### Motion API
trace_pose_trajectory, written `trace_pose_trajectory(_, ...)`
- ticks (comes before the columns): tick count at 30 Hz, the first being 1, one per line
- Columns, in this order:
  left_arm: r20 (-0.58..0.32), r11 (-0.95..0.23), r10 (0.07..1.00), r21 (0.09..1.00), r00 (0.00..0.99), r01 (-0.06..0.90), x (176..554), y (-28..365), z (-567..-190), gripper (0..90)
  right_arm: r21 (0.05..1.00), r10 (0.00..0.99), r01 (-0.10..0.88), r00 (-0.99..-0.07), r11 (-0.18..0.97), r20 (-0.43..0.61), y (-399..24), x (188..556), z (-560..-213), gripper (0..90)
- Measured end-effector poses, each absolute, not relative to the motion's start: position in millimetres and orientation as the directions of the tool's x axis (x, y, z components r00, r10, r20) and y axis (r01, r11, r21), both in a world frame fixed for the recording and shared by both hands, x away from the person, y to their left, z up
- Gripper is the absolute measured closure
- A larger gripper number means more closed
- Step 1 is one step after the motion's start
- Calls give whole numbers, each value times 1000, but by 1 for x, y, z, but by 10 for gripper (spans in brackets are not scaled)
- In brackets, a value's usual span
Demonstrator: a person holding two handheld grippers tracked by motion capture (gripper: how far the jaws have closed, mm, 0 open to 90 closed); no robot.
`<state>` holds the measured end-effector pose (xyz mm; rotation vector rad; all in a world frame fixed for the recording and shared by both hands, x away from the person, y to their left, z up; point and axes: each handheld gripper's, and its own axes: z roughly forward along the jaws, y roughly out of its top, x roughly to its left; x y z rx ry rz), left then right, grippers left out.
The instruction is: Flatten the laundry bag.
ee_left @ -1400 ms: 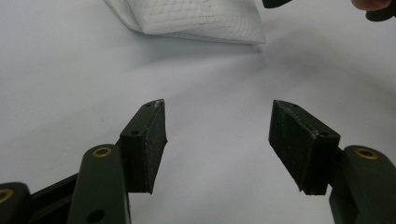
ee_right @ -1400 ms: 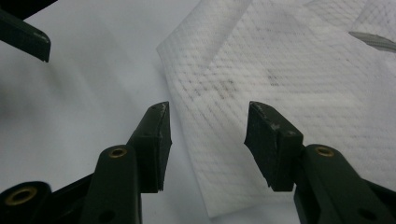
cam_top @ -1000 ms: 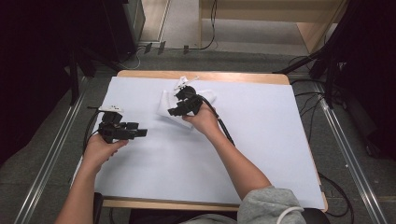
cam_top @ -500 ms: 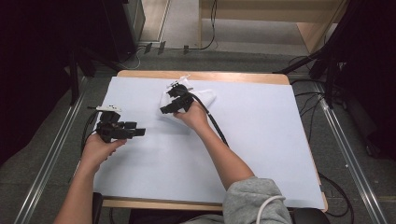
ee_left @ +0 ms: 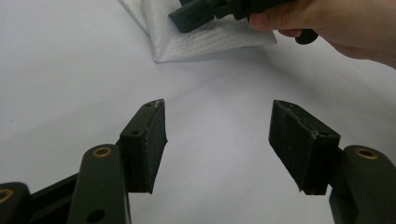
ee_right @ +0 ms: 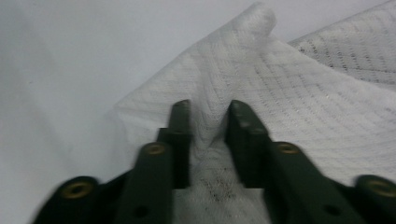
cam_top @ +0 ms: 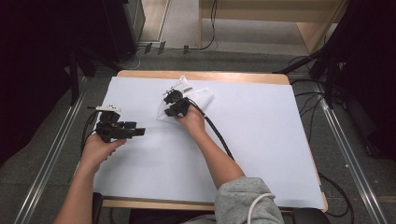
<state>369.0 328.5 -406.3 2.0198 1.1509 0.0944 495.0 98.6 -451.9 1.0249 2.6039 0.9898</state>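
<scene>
Right tongs (ee_right: 208, 116) lowered onto white cloth (ee_right: 299, 98) since a second ago; jaws just been closing, ridge of fabric bunched between, gap narrow. Pinch forming, so lift looks next. Left tongs (ee_left: 217, 135) wide open, empty, above bare counter (cam_top: 261, 140), cloth ahead.

table cover (cam_top: 261, 140): wide bare white sheet; landmark is the white cloth (cam_top: 196, 95) lying near its far edge, left of middle.
right of the cloth: open surface out to the table edge, unobstructed.
near side of the cloth: blocked by the right gripper (cam_top: 173, 103) with its hand, forearm and trailing cable running diagonally toward the near edge.
left of the cloth: bare strip, then the left gripper (cam_top: 122, 130) resting on the sheet, jaws parted over open cover.
</scene>
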Motion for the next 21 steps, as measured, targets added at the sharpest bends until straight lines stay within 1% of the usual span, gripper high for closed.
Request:
trace_pose_trajectory(2, -301, -273, 755, 664, 583, 696, 369, 328, -407, 375, 633, 662, 564, -742, 530, 108, 97, 496, -452, 866)
trace_pose_trajectory(4, -303, -270, 755, 665, 582, 697, 370, 328, -407, 375, 630, 651, 562, -750, 536, 116, 97, 497, -452, 897)
trace_pose_trajectory(11, -301, -268, 758, 665, 579, 697, 369, 329, -407, 375, 638, 650, 562, -750, 526, 124, 96, 496, -443, 900)
trace_pose_trajectory(18, -303, -262, 758, 669, 577, 695, 369, 330, -406, 375, 678, 637, 530, -762, 509, 118, 83, 487, -414, 900)
trace_pose_trajectory(21, -300, -264, 758, 671, 579, 693, 369, 329, -406, 376, 698, 629, 522, -766, 491, 130, 76, 483, -402, 900)
